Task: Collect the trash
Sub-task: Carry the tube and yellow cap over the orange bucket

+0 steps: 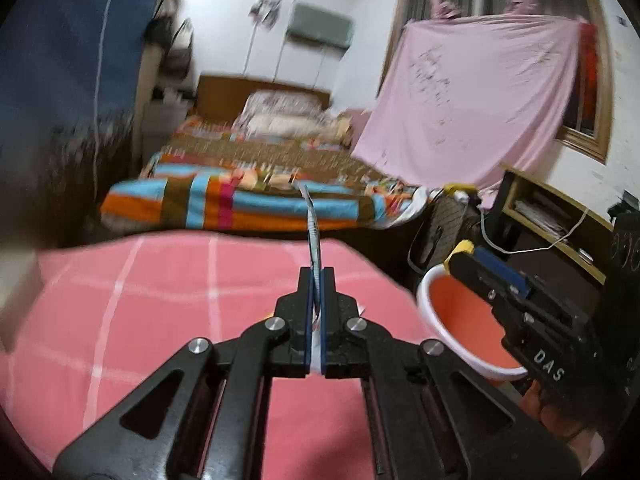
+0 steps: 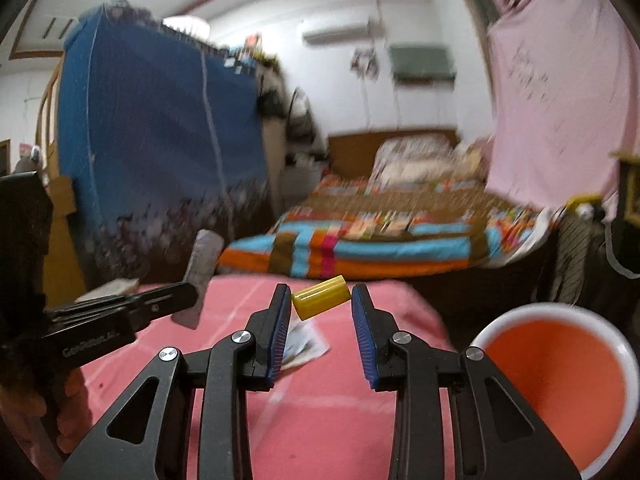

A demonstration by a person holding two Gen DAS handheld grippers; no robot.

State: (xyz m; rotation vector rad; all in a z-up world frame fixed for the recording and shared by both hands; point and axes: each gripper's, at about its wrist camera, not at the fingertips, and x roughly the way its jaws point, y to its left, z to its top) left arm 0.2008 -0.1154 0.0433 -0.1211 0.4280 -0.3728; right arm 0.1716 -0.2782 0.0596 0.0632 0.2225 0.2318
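Observation:
My left gripper (image 1: 316, 276) is shut on a thin white and blue wrapper (image 1: 313, 232), which stands edge-on above the jaws. In the right wrist view that wrapper (image 2: 202, 268) looks grey and sticks up from the left gripper (image 2: 192, 296) at the left. My right gripper (image 2: 320, 289) is shut on a short yellow cylinder (image 2: 320, 300), held by its ends above the pink checked cloth (image 2: 328, 400). The left wrist view shows the right gripper (image 1: 460, 260) over an orange bin (image 1: 460, 316) with a white rim. A flat paper wrapper (image 2: 304, 346) lies on the cloth under the right fingers.
The orange bin (image 2: 560, 380) stands off the cloth's right edge. Beyond the cloth is a bed with a striped blanket (image 1: 248, 204). A blue fabric wardrobe (image 2: 160, 140) stands at the left, a pink sheet (image 1: 472, 92) hangs at the right, with a low shelf (image 1: 552, 216) below it.

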